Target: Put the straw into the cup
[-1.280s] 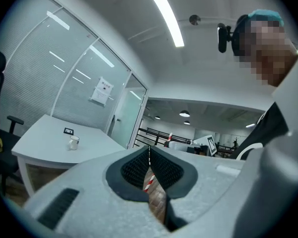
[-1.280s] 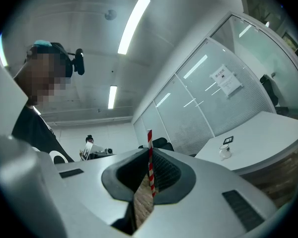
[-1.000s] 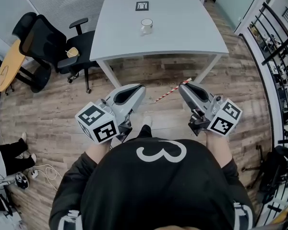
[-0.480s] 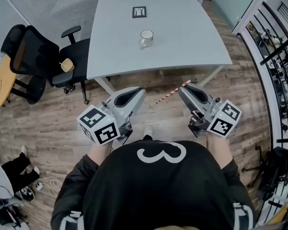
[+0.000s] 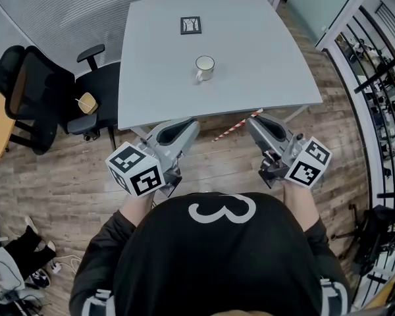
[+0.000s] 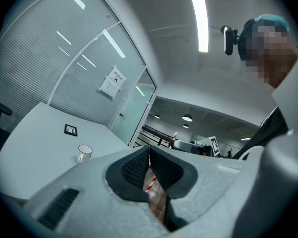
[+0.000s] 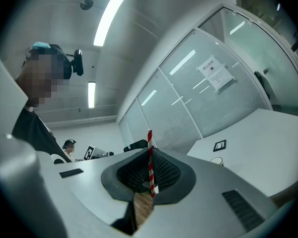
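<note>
- My right gripper (image 5: 255, 118) is clamped on the red-and-white straw (image 5: 234, 127) near one end. The rest juts toward my left, over the wooden floor (image 5: 72, 176), just short of the table (image 5: 276, 78) edge.
- My left gripper (image 5: 187, 124) has its jaws together with nothing between them.
- The cup (image 5: 203, 66), a white mug, stands upright near the middle of the table, well apart from the straw. A small marker card (image 5: 191, 25) lies beyond it.
- I judge this the carrying step: straw in hand, cup not yet reached.
- Next I need to reach over the table, tip the straw's free end downward, and line it up over the mug's mouth before letting go.
</note>
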